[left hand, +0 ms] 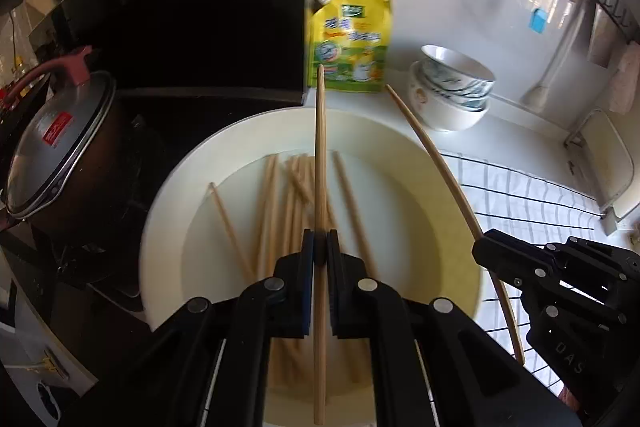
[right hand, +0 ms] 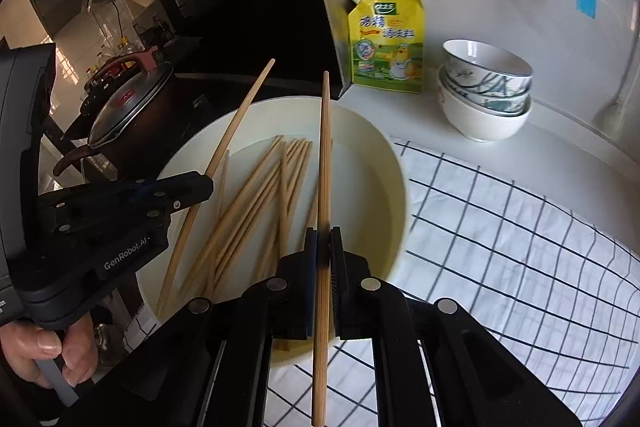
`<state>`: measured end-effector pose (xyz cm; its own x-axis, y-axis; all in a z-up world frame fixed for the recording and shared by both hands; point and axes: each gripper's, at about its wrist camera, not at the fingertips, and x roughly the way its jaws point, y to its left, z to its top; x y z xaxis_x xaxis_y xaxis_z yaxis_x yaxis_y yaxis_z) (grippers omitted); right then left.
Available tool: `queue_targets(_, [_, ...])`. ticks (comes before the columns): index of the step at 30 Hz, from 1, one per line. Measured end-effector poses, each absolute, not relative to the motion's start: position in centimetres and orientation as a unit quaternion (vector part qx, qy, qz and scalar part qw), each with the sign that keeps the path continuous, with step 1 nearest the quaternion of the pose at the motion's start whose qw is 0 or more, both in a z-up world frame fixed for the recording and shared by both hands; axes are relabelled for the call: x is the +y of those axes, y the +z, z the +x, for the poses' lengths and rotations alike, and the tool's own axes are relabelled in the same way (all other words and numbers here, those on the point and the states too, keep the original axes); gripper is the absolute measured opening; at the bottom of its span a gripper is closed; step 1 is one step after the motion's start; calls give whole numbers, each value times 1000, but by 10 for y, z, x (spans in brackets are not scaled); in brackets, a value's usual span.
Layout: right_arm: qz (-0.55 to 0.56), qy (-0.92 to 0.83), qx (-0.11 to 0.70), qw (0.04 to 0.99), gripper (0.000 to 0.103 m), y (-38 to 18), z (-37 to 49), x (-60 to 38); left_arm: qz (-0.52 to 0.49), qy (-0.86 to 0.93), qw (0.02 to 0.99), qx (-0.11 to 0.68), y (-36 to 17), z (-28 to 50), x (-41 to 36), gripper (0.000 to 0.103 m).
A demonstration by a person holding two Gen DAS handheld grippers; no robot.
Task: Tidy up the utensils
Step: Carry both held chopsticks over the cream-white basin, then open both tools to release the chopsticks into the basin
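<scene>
A wide cream bowl [left hand: 420,163] holds several loose wooden chopsticks [left hand: 276,203]; it also shows in the right wrist view [right hand: 384,163] with the chopsticks [right hand: 256,195]. My left gripper [left hand: 320,247] is shut on one chopstick [left hand: 320,147], held above the bowl and pointing away. My right gripper [right hand: 323,247] is shut on another chopstick [right hand: 325,155], also above the bowl. Each gripper shows in the other's view: the right one [left hand: 480,247] with its chopstick [left hand: 436,163], the left one [right hand: 204,187] with its chopstick [right hand: 236,123].
A white checked cloth [right hand: 500,247] lies right of the bowl. Stacked bowls [right hand: 486,91] and a yellow pouch [right hand: 386,41] stand at the back by the wall. A lidded dark pot [left hand: 60,147] sits on the stove at left. A sink edge [left hand: 612,163] is far right.
</scene>
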<state>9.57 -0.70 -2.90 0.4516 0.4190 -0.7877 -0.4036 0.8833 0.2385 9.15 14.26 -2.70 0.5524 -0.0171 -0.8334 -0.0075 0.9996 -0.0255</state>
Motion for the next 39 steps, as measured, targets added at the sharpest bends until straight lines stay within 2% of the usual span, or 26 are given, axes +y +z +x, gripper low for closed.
queue_targets(9, [17, 245, 508, 826, 6, -52, 120, 40, -20, 10, 863, 505, -60, 101, 177, 7])
queue_targets(21, [30, 211, 535, 817, 7, -74, 124, 47, -26, -5, 848, 530, -85, 108, 193, 8])
queue_targets(23, [33, 206, 530, 822, 10, -71, 123, 45, -26, -6, 849, 528, -83, 109, 194, 16])
queue_targets(24, [33, 203, 526, 825, 10, -69, 122, 44, -27, -6, 851, 525, -81, 108, 195, 24])
queue_targets(26, [32, 196, 520, 831, 10, -65, 119, 40, -28, -4, 855, 518, -76, 107, 198, 34])
queue_targets(29, [37, 188, 515, 835, 10, -61, 116, 34, -26, 4, 859, 512, -68, 104, 201, 41])
queue_targets(31, [36, 182, 511, 839, 10, -58, 111, 31, -30, 8, 861, 508, -63, 100, 203, 51])
queue_targets(33, [34, 181, 507, 842, 12, -54, 106, 30, -34, 12, 864, 503, -58, 95, 206, 57])
queue_targets(39, [35, 181, 498, 848, 15, -44, 91, 27, -38, 12, 866, 499, -49, 85, 209, 59])
